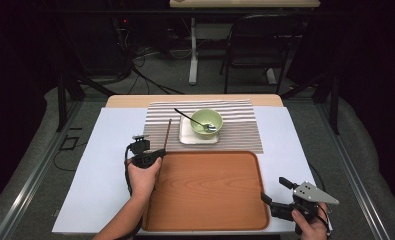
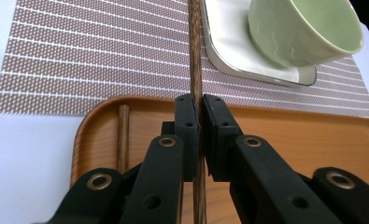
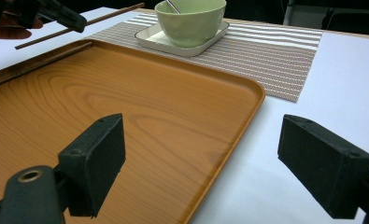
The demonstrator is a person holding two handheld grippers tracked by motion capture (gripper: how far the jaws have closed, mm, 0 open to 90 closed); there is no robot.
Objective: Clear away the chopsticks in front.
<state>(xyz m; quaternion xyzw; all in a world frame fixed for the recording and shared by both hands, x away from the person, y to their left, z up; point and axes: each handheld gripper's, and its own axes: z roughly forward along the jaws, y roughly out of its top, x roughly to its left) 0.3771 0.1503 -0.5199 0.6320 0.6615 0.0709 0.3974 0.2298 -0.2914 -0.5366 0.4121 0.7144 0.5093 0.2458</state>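
The left tongs [image 1: 161, 153] are clamped on a chopstick [image 1: 167, 132]; in the left gripper view the two black pads [image 2: 188, 125] press the dark wooden stick [image 2: 196, 70] from both sides. The chopstick is held off the tray [image 1: 210, 192], above its far left corner, and slants away from the tongs over the striped mat [image 1: 235, 137] just beyond the tray. Its far tip reaches out over the mat, to the left of the white dish [image 1: 187, 136].

A second chopstick [image 2: 123, 135] lies inside the tray along its left rim.

The green bowl [image 1: 207, 122] stands on the white dish, which sits on the mat beyond the tray's far edge. A spoon [image 1: 192, 119] rests in the bowl, its handle leaning out over the rim to the left.

The right tongs [image 1: 275, 190] are at the tray's near right corner with the jaws wide apart and nothing between them. In the right gripper view one pad [image 3: 95, 163] hangs over the tray's wood and the other [image 3: 324, 163] over the white worktop [image 3: 285, 140] beside the tray.
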